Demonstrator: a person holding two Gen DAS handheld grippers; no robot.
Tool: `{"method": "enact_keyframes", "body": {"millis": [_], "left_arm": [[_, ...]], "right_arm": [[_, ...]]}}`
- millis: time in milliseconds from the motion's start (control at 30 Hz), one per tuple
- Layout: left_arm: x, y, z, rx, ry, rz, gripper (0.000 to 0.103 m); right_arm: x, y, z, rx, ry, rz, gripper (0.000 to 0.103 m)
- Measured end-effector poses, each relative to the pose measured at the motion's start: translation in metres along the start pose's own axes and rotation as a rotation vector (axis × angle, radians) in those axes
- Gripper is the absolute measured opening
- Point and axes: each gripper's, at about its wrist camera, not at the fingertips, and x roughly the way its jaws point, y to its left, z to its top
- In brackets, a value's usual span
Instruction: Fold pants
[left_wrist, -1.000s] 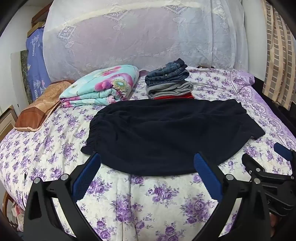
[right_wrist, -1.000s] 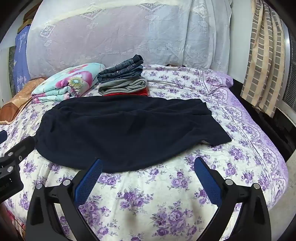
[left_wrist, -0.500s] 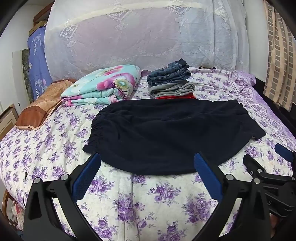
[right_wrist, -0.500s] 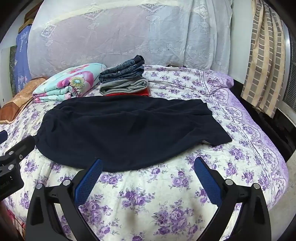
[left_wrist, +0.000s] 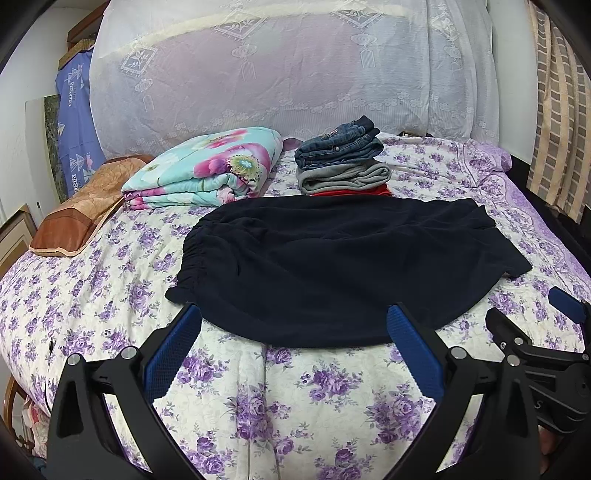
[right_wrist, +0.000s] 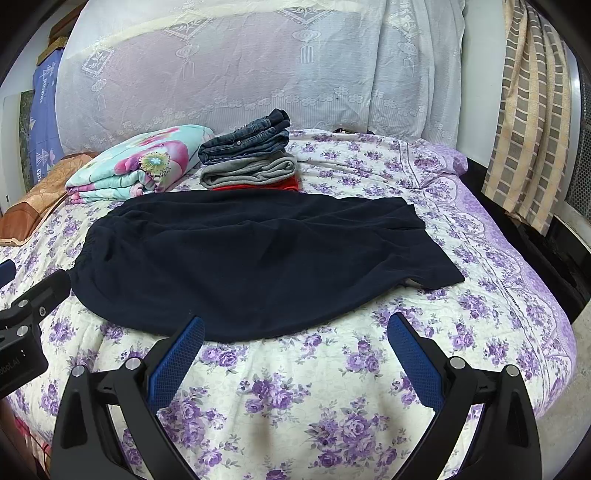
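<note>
Pants flat, bedspread, no legible writing

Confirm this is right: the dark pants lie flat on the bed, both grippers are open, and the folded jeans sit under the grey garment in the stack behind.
One thing is wrong: the jeans sit on top of the grey garment, not under it, as the right wrist view shows. The rest holds: the pants lie flat on the bed, and the left gripper and right gripper are both open.

A home bedroom: a bed with a purple floral spread, a pillow, a folded quilt, stacked folded clothes and a lace net behind.
</note>
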Motion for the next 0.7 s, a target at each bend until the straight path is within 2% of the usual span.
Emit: {"method": "enact_keyframes", "body": {"millis": [700], "left_arm": [[0.0006,0.0000,-0.0002,-0.003,0.002,0.000,0.098]], "right_arm": [[0.0011,0.0022,-0.0010,-0.002,0.001,-0.001,0.100]]}}
